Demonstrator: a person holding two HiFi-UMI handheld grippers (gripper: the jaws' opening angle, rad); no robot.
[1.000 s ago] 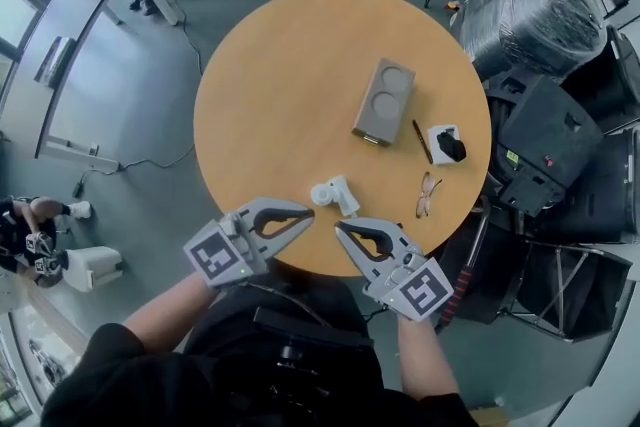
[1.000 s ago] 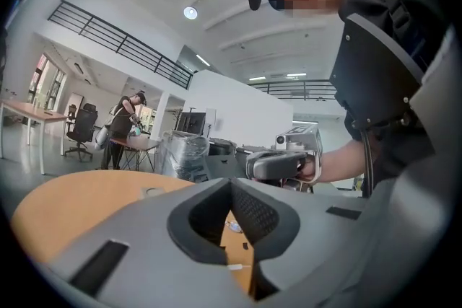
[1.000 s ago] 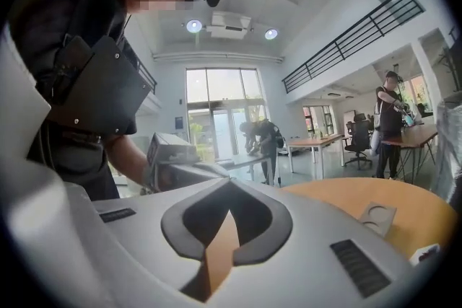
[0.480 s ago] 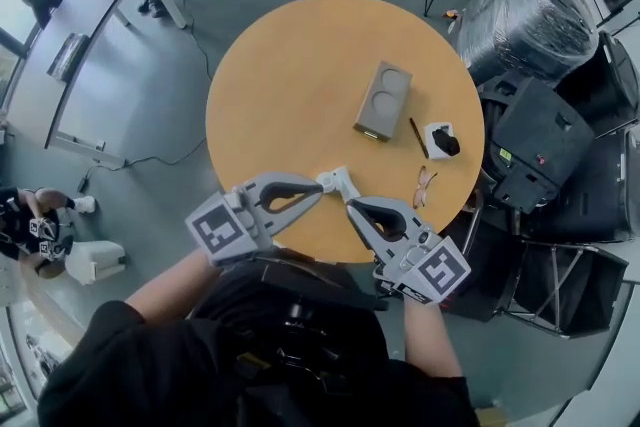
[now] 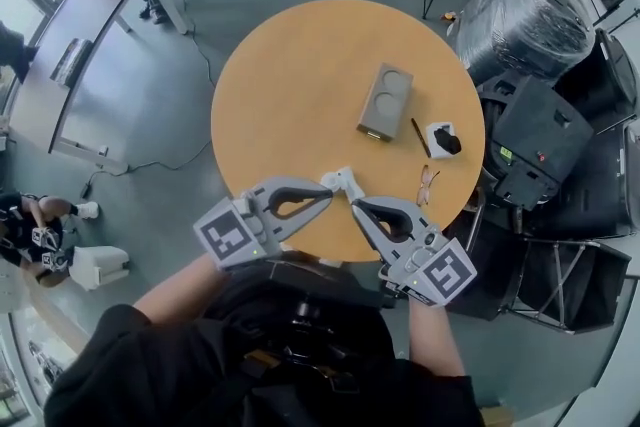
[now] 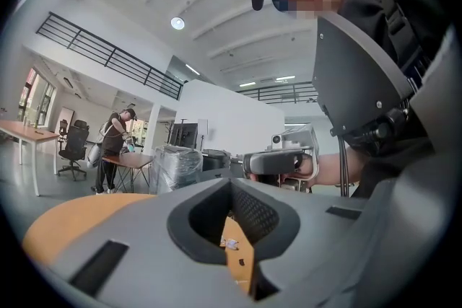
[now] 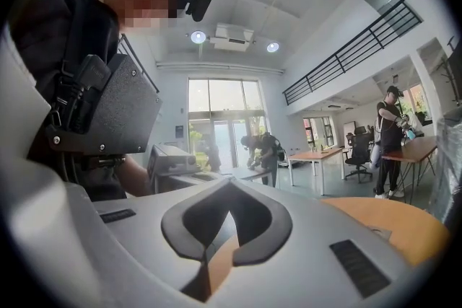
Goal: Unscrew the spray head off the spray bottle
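**Head view.** Both forearms come up from the bottom of the frame, the left from 7 o'clock and the right from 5 o'clock. They angle inward so that the two claws form a V. The left gripper [image 5: 325, 197] points to 2 o'clock and the right gripper [image 5: 357, 208] to 10 o'clock, and their tips are close together but not touching. The white spray bottle [image 5: 343, 182] lies on the round table [image 5: 280, 95] near its 6 o'clock edge and shows just past both tips. Neither claw grips it. A grey box [image 5: 385, 102] sits a little toward 1 o'clock from the table's middle. A pen [image 5: 421, 139] and a small white block [image 5: 443, 141] lie near the 3 o'clock edge, and glasses [image 5: 430, 185] near 4 o'clock.

**Left gripper view.** The left gripper [image 6: 231, 180] is held level with its jaws pressed together and nothing between them. The table [image 6: 65, 216] shows at 8 o'clock. The right gripper [image 6: 278, 161] appears just past the tips at 1 o'clock, with the hand [image 6: 325, 169] that holds it.

**Right gripper view.** The right gripper [image 7: 229, 181] is also level, with its jaws pressed together and empty. The table [image 7: 382, 216] lies at 4 o'clock.
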